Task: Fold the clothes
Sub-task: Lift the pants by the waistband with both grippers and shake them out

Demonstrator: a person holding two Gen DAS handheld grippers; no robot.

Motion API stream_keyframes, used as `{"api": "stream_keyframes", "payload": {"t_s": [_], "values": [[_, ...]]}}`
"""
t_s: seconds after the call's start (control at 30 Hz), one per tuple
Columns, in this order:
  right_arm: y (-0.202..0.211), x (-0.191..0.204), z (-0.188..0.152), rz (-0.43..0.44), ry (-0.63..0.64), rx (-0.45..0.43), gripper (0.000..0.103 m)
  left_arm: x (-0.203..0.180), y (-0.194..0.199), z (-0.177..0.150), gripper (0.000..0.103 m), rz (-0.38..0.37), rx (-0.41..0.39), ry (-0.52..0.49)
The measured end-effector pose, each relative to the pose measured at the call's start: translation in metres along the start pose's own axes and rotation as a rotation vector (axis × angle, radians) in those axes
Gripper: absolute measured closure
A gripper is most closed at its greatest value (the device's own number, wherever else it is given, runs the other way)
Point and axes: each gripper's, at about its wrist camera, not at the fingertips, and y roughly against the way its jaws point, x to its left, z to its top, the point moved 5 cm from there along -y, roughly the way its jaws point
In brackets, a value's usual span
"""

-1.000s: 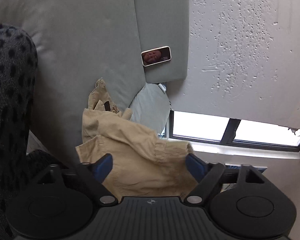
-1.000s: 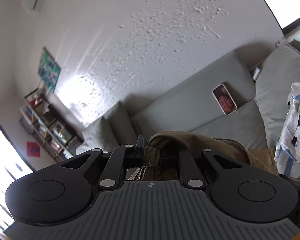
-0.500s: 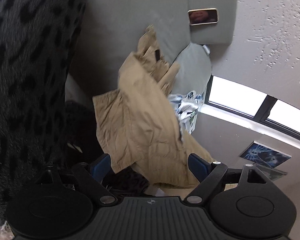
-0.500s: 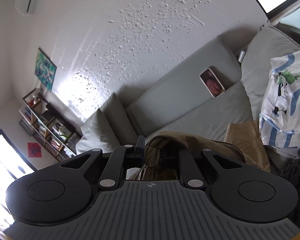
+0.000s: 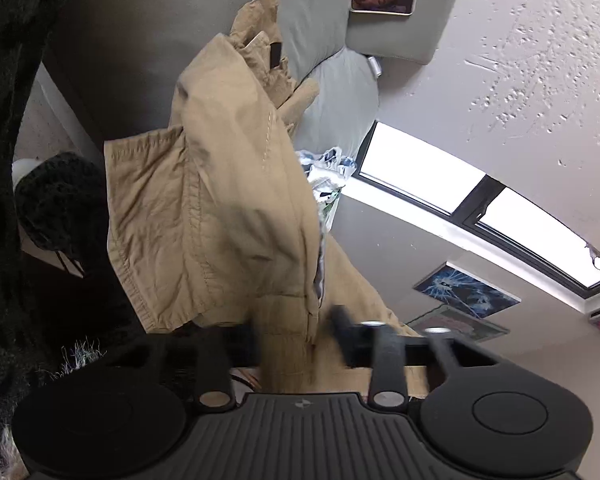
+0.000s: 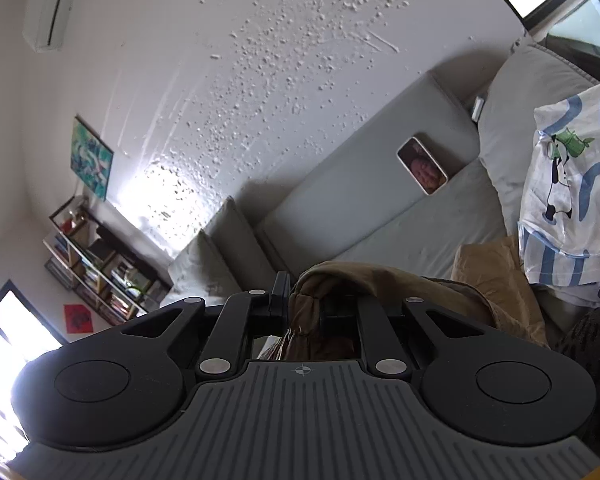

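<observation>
We see the left gripper (image 5: 296, 340) closing on tan trousers (image 5: 220, 208). Our right gripper (image 6: 304, 312) clamps the trousers too, a panda shirt (image 6: 572, 200) at two o'clock.

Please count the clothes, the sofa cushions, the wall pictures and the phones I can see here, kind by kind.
Clothes: 2, tan garment, panda-print garment
Sofa cushions seen: 3
Wall pictures: 4
Phones: 1
Total: 10

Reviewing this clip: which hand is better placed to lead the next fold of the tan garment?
Left, probably. The left tool is closing with the tan garment between its fingers, and most of the cloth spreads before it. The right tool only pins a bunched edge.
</observation>
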Motion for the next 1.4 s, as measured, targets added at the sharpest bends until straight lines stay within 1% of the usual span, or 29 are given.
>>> {"api": "stream_keyframes", "payload": {"t_s": [0.03,0.13,0.23,0.27,0.3,0.33,0.37,0.43,0.47,0.5,0.53,0.57,0.6,0.63,0.67,0.7,0.73,0.77,0.8,0.87,0.9,0.97,1.07,1.13,1.2,1.27,1.33,1.37,1.4], "values": [[0.0,-0.001,0.0,-0.003,-0.006,0.0,0.089,-0.004,0.004,-0.001,0.093,0.006,-0.023,-0.031],[-0.004,-0.009,0.001,-0.022,-0.035,0.005,0.089,-0.031,0.014,0.002,0.094,0.008,-0.131,-0.162],[-0.015,-0.019,0.005,-0.065,-0.077,0.01,0.09,-0.07,0.028,0.014,0.095,-0.002,-0.235,-0.245],[-0.02,-0.021,0.008,-0.081,-0.093,0.013,0.09,-0.092,0.032,0.019,0.095,0.001,-0.268,-0.294],[-0.029,-0.022,0.014,-0.096,-0.116,0.021,0.09,-0.121,0.035,0.017,0.095,-0.013,-0.3,-0.373],[-0.037,-0.02,0.022,-0.102,-0.128,0.022,0.09,-0.156,0.039,0.009,0.095,-0.048,-0.33,-0.478],[-0.039,-0.003,0.033,-0.079,-0.082,-0.013,0.09,-0.19,0.044,-0.004,0.095,-0.09,-0.363,-0.594],[-0.017,0.06,0.055,-0.001,0.165,-0.185,0.09,-0.258,0.063,-0.048,0.095,-0.209,-0.454,-0.874],[-0.006,0.093,0.065,0.039,0.288,-0.271,0.09,-0.284,0.075,-0.075,0.095,-0.269,-0.519,-1.008],[0.009,0.125,0.071,0.076,0.414,-0.365,0.09,-0.301,0.087,-0.099,0.095,-0.322,-0.582,-1.114],[0.028,0.154,0.069,0.107,0.536,-0.478,0.09,-0.311,0.097,-0.119,0.095,-0.361,-0.639,-1.19],[0.046,0.175,0.065,0.133,0.624,-0.577,0.09,-0.319,0.105,-0.136,0.094,-0.389,-0.686,-1.248],[0.059,0.189,0.062,0.151,0.668,-0.65,0.09,-0.322,0.109,-0.145,0.094,-0.389,-0.71,-1.265],[0.065,0.197,0.06,0.154,0.674,-0.682,0.09,-0.324,0.113,-0.153,0.095,-0.385,-0.732,-1.274],[0.065,0.199,0.063,0.141,0.649,-0.663,0.09,-0.327,0.117,-0.157,0.095,-0.371,-0.747,-1.266],[0.059,0.197,0.07,0.122,0.598,-0.597,0.09,-0.33,0.122,-0.16,0.095,-0.362,-0.749,-1.259],[0.053,0.192,0.078,0.119,0.521,-0.513,0.09,-0.333,0.125,-0.165,0.095,-0.368,-0.743,-1.265],[0.05,0.189,0.085,0.122,0.452,-0.44,0.09,-0.337,0.128,-0.172,0.095,-0.378,-0.749,-1.289],[0.051,0.189,0.09,0.133,0.422,-0.41,0.09,-0.342,0.13,-0.182,0.095,-0.387,-0.759,-1.321],[0.063,0.203,0.089,0.133,0.499,-0.459,0.09,-0.356,0.127,-0.204,0.094,-0.387,-0.783,-1.373],[0.067,0.211,0.087,0.135,0.533,-0.478,0.09,-0.359,0.133,-0.21,0.094,-0.371,-0.796,-1.378],[0.07,0.223,0.089,0.144,0.544,-0.472,0.09,-0.369,0.136,-0.209,0.094,-0.34,-0.793,-1.35],[0.062,0.225,0.104,0.139,0.477,-0.425,0.09,-0.377,0.128,-0.175,0.094,-0.266,-0.735,-1.24],[0.046,0.218,0.116,0.138,0.412,-0.372,0.09,-0.379,0.116,-0.139,0.094,-0.181,-0.732,-1.178],[0.016,0.206,0.127,0.115,0.352,-0.303,0.09,-0.38,0.103,-0.094,0.094,-0.098,-0.735,-1.114],[-0.031,0.187,0.135,0.064,0.278,-0.221,0.09,-0.38,0.089,-0.046,0.094,-0.027,-0.747,-1.045],[-0.082,0.17,0.143,0.007,0.238,-0.161,0.09,-0.389,0.078,-0.005,0.094,0.019,-0.798,-1.029],[-0.107,0.164,0.149,-0.028,0.253,-0.153,0.09,-0.399,0.073,0.006,0.094,0.034,-0.834,-1.069],[-0.128,0.163,0.155,-0.059,0.283,-0.158,0.09,-0.411,0.071,0.01,0.094,0.033,-0.868,-1.132]]}}
